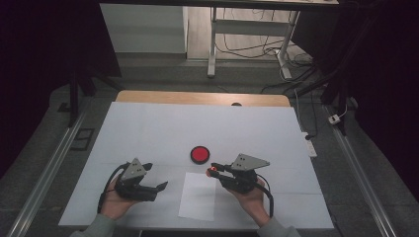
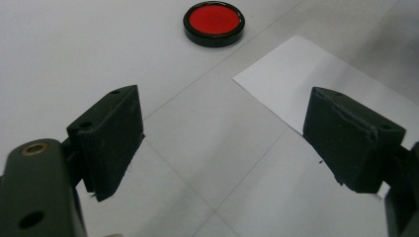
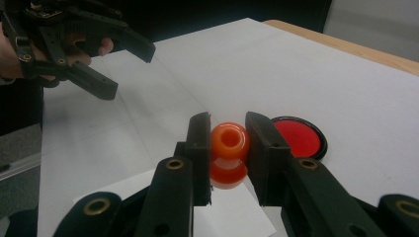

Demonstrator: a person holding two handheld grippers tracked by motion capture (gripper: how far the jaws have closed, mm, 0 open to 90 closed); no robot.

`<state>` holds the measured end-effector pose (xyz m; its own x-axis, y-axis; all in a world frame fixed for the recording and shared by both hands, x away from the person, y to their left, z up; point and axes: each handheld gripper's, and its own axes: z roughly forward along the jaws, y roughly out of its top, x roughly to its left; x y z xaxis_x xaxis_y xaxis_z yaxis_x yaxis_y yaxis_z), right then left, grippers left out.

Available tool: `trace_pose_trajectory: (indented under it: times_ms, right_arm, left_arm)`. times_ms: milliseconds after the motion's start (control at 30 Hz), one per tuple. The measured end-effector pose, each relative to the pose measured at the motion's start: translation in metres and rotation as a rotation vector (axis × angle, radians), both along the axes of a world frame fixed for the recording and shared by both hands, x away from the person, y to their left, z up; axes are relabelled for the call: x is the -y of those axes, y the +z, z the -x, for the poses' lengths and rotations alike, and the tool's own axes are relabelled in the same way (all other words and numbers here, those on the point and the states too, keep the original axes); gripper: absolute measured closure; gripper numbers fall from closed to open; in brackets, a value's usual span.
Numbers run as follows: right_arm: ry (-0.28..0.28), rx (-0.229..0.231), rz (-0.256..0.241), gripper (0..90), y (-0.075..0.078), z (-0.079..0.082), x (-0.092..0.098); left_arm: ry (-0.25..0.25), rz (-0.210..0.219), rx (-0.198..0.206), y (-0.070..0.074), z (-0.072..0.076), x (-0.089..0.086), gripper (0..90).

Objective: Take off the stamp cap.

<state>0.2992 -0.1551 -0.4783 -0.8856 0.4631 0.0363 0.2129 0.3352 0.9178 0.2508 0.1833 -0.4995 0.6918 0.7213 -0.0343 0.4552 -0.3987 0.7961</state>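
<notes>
I am looking down on a table [image 1: 148, 123] covered with a smooth white sheet, its bare wooden edge showing at twelve o'clock. My right gripper [image 3: 228, 148], black hard plastic with flat rectangular jaw pads, is clenched on a small orange stamp [image 3: 228, 150]. The stamp is glossy and rounded, shaped like a spool: a bulging knob with a dimple on top, a narrow waist, and a wider foot below. The pads press the knob from both sides. From above, the stamp [image 1: 213, 171] sits at the tip of that gripper [image 1: 215, 170], above the upper right corner of a plain rectangular sheet of paper [image 1: 197, 197] lying flat near the table's six o'clock edge.

Just beyond the stamp, toward eleven o'clock, is a shallow round ink pad [image 1: 200, 154]: a black glossy rim holding a flat, matte red disc. It is open, and the stamp is near it but not touching.

My left gripper [image 2: 222, 143] is released, its jaws spread wide with nothing between them, just above the table at about eight o'clock from the ink pad [image 2: 214, 22].
</notes>
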Motion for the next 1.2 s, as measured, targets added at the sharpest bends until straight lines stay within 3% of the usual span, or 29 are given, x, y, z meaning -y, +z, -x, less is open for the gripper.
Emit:
trace_pose_trajectory:
  times_ms: [467, 1200]
  right_arm:
    - [-0.002, 0.001, -0.005, 71.8, 0.001, -0.001, 0.001]
    - [0.004, -0.002, 0.000, 71.8, -0.001, 0.000, -0.001]
  left_arm:
    - [-0.069, 0.011, 0.014, 0.008, -0.006, 0.023, 17.1]
    - [-0.121, 0.014, 0.027, 0.013, -0.014, 0.052, 17.6]
